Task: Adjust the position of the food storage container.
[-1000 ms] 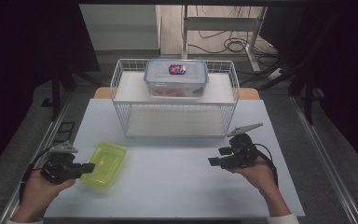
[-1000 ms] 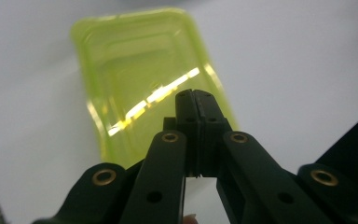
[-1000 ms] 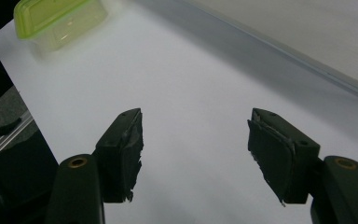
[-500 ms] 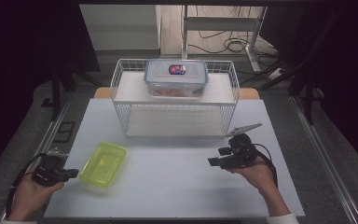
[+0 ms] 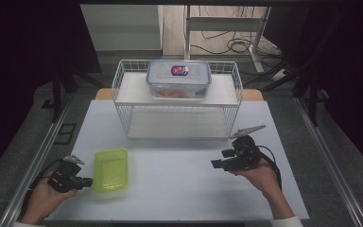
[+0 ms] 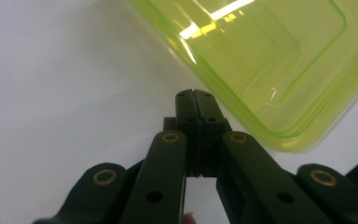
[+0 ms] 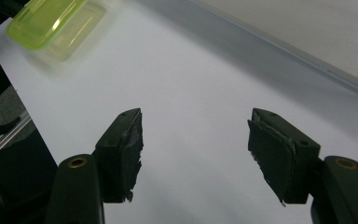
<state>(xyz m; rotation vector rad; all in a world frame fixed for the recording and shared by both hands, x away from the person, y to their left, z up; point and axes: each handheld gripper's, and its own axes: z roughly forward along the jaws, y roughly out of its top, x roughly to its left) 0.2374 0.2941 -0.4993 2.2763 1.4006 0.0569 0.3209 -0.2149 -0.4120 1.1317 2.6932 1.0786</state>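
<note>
A yellow-green plastic lid (image 5: 111, 169) lies flat on the white table (image 5: 179, 189) at the front left; it also shows as the lid (image 6: 270, 60) and the lid (image 7: 53, 25). My left gripper (image 5: 89, 181) rests low beside the lid's left edge, jaws shut with nothing between them, tips (image 6: 194, 100) just short of the rim. My right gripper (image 5: 217, 164) hovers at the front right, pointing left, jaws open and empty (image 7: 196, 140). A clear lidded container (image 5: 178, 78) with food inside stands on top of the white wire rack (image 5: 123, 90).
The wire rack stands at the table's back middle, with an open shelf (image 5: 179, 123) beneath its top. Metal rails (image 5: 38, 161) run along both table sides. Cables (image 5: 227, 45) lie on the floor behind.
My left hand and gripper have dropped lower and back toward the table's front left corner, away from over the lid. The right gripper has stayed put.
</note>
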